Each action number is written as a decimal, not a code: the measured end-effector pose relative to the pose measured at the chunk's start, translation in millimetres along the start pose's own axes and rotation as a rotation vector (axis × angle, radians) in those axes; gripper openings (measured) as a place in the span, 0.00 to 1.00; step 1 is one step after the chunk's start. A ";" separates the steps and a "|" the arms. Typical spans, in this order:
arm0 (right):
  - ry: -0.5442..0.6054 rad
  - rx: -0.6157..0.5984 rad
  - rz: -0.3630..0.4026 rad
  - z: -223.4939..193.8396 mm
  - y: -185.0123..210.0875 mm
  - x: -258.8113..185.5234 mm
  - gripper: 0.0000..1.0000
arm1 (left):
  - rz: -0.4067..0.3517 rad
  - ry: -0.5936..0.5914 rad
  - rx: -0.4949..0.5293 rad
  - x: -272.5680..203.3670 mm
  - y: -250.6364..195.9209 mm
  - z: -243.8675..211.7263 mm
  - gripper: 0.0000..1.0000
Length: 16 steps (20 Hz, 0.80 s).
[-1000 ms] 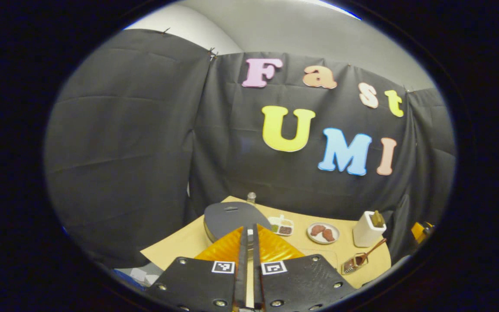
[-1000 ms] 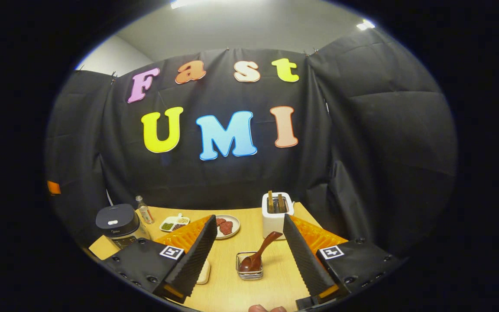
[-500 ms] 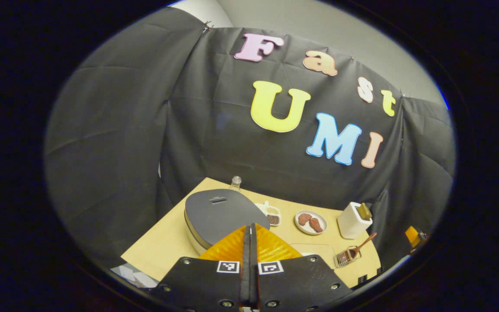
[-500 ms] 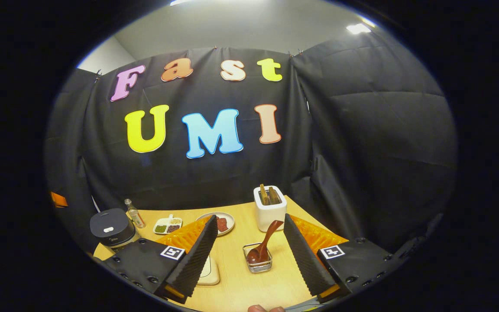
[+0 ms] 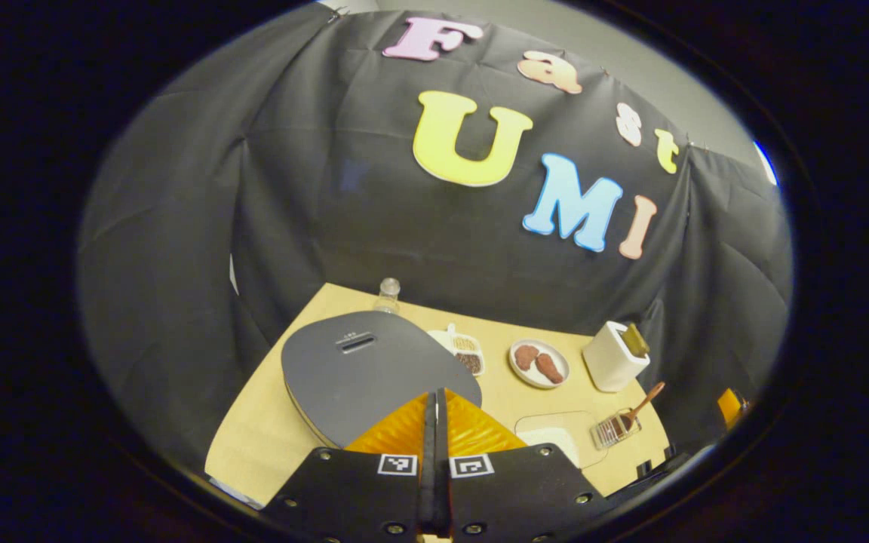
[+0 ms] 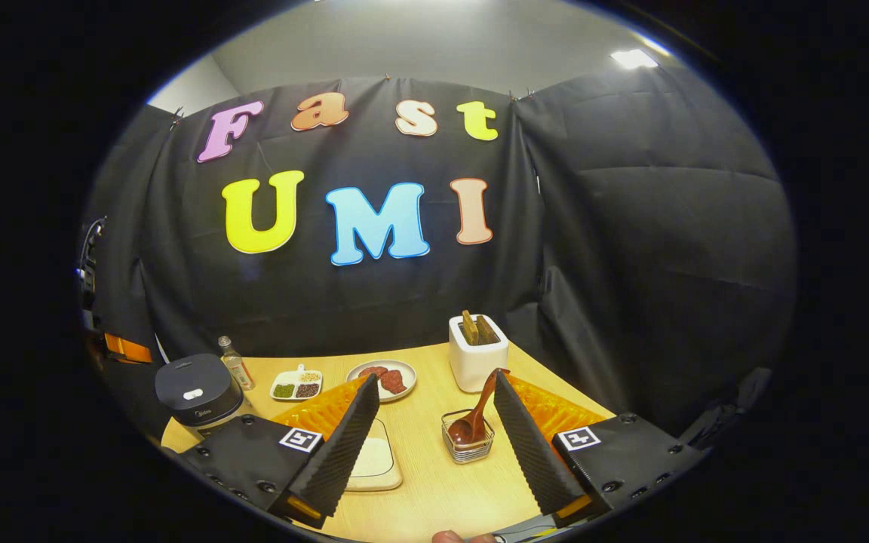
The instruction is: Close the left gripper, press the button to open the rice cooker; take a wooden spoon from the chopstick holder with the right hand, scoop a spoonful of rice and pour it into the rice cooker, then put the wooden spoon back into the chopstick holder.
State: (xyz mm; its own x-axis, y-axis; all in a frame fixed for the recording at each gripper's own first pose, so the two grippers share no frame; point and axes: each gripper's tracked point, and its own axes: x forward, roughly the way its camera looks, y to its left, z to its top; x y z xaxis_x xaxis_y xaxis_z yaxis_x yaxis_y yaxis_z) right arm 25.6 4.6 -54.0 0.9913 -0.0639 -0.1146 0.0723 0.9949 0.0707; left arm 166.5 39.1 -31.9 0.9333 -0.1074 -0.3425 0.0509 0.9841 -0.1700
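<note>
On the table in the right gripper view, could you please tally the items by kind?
Rice cooker: 1
Bottle: 1
Divided dish of beans: 1
Plate of meat: 1
White toaster-like box: 1
Wire holder with wooden spoon: 2
Rice tray: 1
Total: 8

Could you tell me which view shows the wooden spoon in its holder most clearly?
The right gripper view: the wooden spoon stands close ahead in the wire holder, bowl down, handle leaning right. The left gripper view shows the spoon small and far off near the table's edge.
</note>
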 end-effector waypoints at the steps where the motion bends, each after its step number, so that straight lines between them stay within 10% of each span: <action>1: 0.005 0.002 -0.007 -2.4 1.5 -0.8 0.97 | -0.014 0.024 -0.005 10.6 -0.7 -4.9 0.01; 16: 0.071 -0.003 -0.117 -27.3 -4.6 -0.8 0.93 | -0.046 0.238 0.079 80.6 -4.1 -66.6 0.00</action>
State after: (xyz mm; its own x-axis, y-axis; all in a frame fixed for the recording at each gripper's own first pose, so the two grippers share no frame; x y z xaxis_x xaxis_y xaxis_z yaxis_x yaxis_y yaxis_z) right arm 21.5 2.2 -81.2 0.9659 -0.1741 -0.1918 0.1868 0.9811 0.0502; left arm 217.8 17.0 -120.4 0.8200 -0.1737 -0.5454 0.1279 0.9843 -0.1213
